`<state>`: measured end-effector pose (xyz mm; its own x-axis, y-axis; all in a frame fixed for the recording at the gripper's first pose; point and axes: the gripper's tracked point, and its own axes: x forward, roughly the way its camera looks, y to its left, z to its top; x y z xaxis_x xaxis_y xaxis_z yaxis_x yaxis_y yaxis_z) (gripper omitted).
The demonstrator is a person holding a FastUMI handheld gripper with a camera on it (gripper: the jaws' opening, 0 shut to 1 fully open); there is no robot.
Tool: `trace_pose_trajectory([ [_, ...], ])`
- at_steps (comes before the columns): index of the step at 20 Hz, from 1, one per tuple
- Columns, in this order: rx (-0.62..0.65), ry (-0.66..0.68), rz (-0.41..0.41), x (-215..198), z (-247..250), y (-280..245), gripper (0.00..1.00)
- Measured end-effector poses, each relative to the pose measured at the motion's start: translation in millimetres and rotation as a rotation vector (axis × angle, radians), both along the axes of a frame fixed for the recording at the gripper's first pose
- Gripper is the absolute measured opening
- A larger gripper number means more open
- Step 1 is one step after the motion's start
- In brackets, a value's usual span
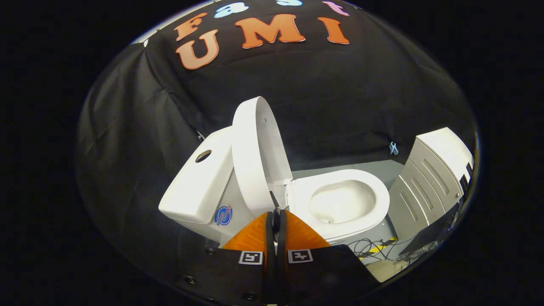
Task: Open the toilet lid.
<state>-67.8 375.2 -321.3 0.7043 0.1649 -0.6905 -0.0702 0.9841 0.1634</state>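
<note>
My gripper (276, 211) pressed closed on nothing, toilet lid (255, 153) upright against the tank (199, 182), seat (340, 199) just ahead

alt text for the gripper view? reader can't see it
A white toilet's lid stands raised against the tank, leaving the seat and bowl open. The gripper sits just before the lid's lower edge, fingers closed together with nothing between them. A grey cabinet stands beyond the toilet, with cables on the floor.
</note>
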Motion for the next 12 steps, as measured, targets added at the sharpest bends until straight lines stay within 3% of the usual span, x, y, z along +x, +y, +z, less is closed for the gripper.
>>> trace_pose_trajectory([
  [6, -0.012, -0.003, 0.066, -5.4, -5.2, 45.9, 0.08],
  [12, -0.088, -0.033, 0.109, -7.7, -3.9, 55.2, 0.08],
])
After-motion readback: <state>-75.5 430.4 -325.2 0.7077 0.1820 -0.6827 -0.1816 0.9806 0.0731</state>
